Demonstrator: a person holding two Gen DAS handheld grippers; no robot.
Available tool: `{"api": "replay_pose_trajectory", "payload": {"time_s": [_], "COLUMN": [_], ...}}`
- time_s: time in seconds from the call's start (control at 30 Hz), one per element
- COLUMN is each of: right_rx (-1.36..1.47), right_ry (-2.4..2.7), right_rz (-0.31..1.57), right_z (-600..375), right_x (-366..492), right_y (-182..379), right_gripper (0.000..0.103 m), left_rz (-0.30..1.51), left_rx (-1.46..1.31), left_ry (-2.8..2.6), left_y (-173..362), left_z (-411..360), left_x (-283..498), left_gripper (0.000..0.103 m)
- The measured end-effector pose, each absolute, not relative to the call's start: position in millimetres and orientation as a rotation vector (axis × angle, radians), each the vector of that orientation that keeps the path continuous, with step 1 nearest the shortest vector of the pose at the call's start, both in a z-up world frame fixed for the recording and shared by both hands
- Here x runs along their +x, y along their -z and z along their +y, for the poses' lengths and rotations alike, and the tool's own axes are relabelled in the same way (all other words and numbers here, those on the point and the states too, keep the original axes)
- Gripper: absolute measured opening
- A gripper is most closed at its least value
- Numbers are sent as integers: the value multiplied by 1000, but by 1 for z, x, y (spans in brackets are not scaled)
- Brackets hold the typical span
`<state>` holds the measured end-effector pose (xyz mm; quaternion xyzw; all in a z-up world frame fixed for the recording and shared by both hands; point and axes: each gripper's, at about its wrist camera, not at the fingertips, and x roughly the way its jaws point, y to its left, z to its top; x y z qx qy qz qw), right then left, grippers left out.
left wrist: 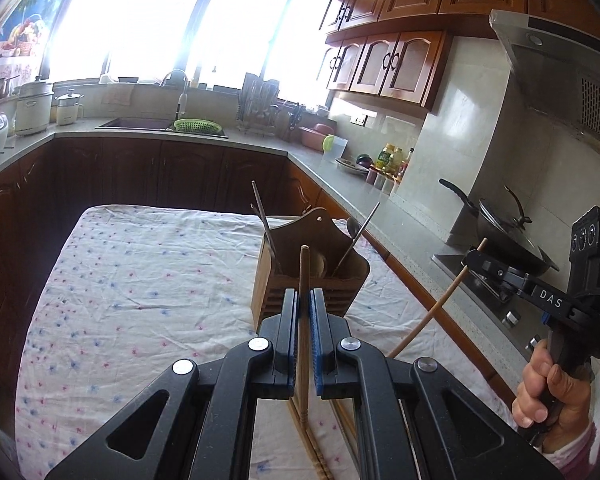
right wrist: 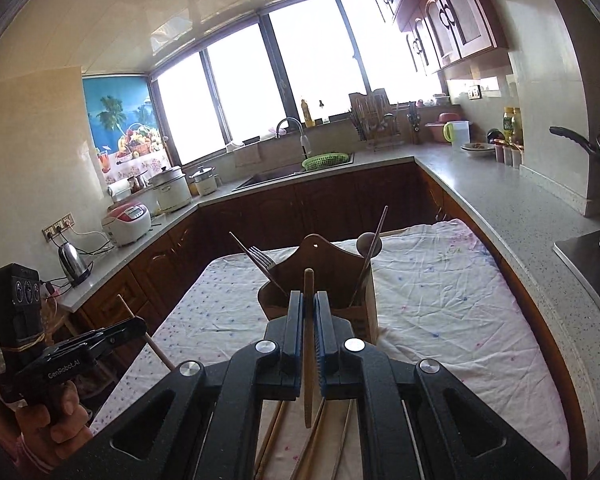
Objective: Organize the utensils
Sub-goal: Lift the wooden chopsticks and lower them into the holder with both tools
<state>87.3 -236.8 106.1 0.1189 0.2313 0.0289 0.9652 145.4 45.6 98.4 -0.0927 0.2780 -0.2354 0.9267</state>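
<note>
Clamping a wooden chopstick [left wrist: 304, 280] upright between its blue pads, the left gripper [left wrist: 304, 300] hangs just short of the wooden utensil holder [left wrist: 312, 276]. The right gripper [right wrist: 309, 304] likewise pinches a second chopstick [right wrist: 309, 320] near vertical, in front of the same holder. Inside the holder stand a fork [right wrist: 262, 260], a spoon [right wrist: 367, 244] and slanting metal chopsticks [left wrist: 265, 224]. The holder sits on a floral cloth [left wrist: 140, 280] covering the table. More loose chopsticks [right wrist: 276, 432] lie on the cloth beneath the grippers. Behind runs the grey kitchen counter [right wrist: 500, 196].
</note>
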Motion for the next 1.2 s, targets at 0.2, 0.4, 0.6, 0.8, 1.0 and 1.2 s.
{"api": "replay_pose_trajectory", "payload": {"time_s": [0.2, 0.4, 0.6, 0.8, 1.0, 1.2], "right_rx": [246, 249, 252, 256, 257, 272], "right_ry": [-55, -45, -30, -5, 23, 44], "right_rz": [449, 417, 388, 338, 286, 309], "right_z": [-242, -247, -256, -270, -283, -295], "right_x": [89, 93, 98, 113, 142, 180], "right_y": [-110, -119, -129, -148, -171, -161], "right_gripper": [5, 5, 5, 5, 5, 5], "left_rz": [541, 502, 468, 398, 348, 346], "left_rx": [-190, -195, -189, -160, -151, -168], "left_ry": [476, 468, 457, 453, 438, 395], "left_y": [-106, -115, -122, -141, -149, -128], "left_z": [43, 44, 40, 29, 16, 3], "left_x": [155, 162, 169, 184, 217, 256], "left_gripper": [4, 4, 4, 4, 4, 4]}}
